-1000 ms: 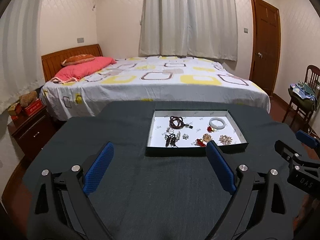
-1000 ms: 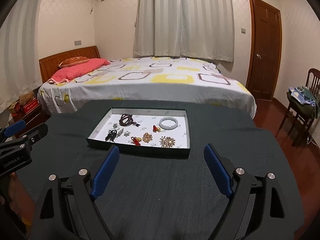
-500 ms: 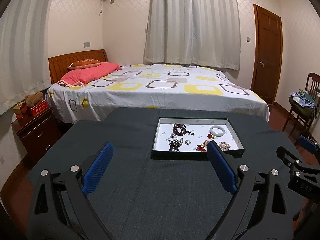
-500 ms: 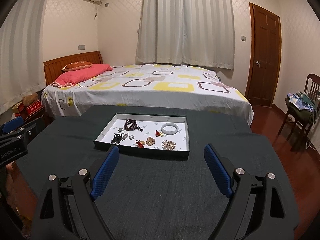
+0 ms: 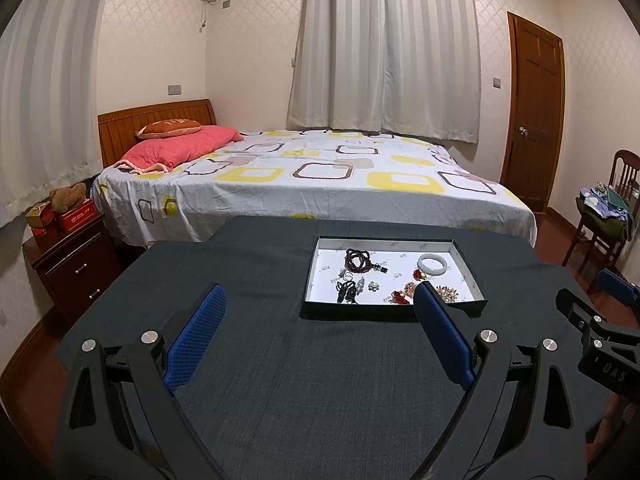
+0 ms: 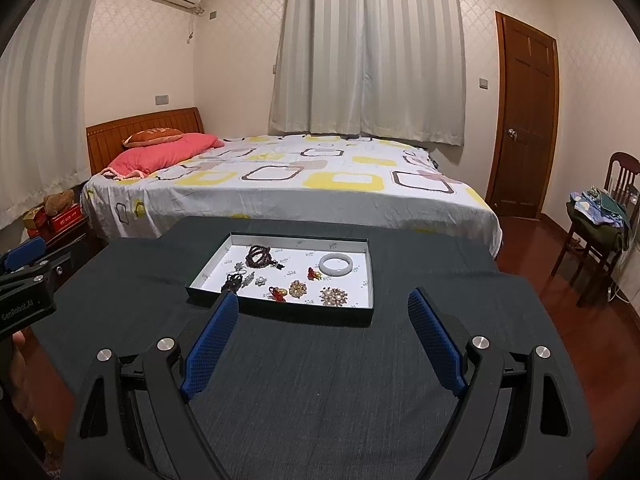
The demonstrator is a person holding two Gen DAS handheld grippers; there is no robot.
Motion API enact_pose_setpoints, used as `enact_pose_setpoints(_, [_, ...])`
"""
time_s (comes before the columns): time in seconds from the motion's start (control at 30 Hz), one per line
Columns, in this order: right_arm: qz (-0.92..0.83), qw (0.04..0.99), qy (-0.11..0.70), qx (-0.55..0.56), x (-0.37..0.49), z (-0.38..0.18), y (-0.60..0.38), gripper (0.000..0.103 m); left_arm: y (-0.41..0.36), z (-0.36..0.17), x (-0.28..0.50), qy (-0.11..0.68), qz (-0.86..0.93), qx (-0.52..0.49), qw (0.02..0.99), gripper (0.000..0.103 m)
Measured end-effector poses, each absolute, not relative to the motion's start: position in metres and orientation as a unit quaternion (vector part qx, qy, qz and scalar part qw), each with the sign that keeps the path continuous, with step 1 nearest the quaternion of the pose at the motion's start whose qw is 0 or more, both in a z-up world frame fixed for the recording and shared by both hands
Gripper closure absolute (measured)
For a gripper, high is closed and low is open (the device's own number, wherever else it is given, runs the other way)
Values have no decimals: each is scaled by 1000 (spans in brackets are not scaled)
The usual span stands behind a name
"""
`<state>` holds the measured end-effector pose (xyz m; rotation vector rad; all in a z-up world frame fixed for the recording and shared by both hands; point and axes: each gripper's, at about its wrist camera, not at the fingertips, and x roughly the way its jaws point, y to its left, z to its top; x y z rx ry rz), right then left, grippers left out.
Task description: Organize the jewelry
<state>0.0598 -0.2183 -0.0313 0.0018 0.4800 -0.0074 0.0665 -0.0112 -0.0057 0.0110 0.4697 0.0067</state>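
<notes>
Left gripper [image 5: 320, 300]: jaws stand wide apart with nothing between the blue pads; it hangs above the dark cloth, well short of the tray.
Right gripper [image 6: 324, 304]: jaws likewise wide, nothing held; bare cloth lies between its fingers.
Table [image 5: 248, 264]: covered with dark grey cloth, it fills the ground under and ahead of both sets of jaws.
Tray [image 6: 280, 312]: shallow, dark-walled with a white floor, it rests on the cloth. In the right wrist view its near wall sits just beyond the fingertips, roughly centred between them; in the left wrist view the tray [image 5: 384, 312] lies ahead and toward the right finger, whose tip overlaps the near wall in the picture.
Jewelry, all inside the tray and all apart from both jaws:
Dark bead bracelet [image 6: 259, 255]: far left part of the tray floor.
White bangle [image 6: 336, 264]: far right part, lying flat.
Dark tangled piece [image 6: 233, 282]: near left corner, just past the left fingertip of the right gripper; what it is cannot be told.
Small silver flower [image 6: 261, 280]: just right of the tangle.
Red and gold charm [image 6: 278, 293]: near wall, centre.
Gold round brooch [image 6: 297, 288]: just right of that charm.
Pale stone brooch [image 6: 333, 296]: near right part.
Small red piece [image 6: 313, 273]: beside the bangle, on its left.
Bed [image 6: 280, 176]: far beyond the tray, behind the table.
</notes>
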Motion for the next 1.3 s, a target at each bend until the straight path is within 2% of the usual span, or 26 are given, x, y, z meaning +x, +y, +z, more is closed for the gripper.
enact_pose_setpoints(0.87, [-3,971,240,-2,58,-32,-215,19,-11,-8,67,234,11,9,972,10])
enact_pose_setpoints(1.0, [-3,971,240,-1,58,-32,-215,19,-10,-7,67,232,15,9,973,6])
enact_pose_setpoints(1.3, [-3,971,240,-1,58,-33,-215,19,-14,-5,67,226,7,21,974,4])
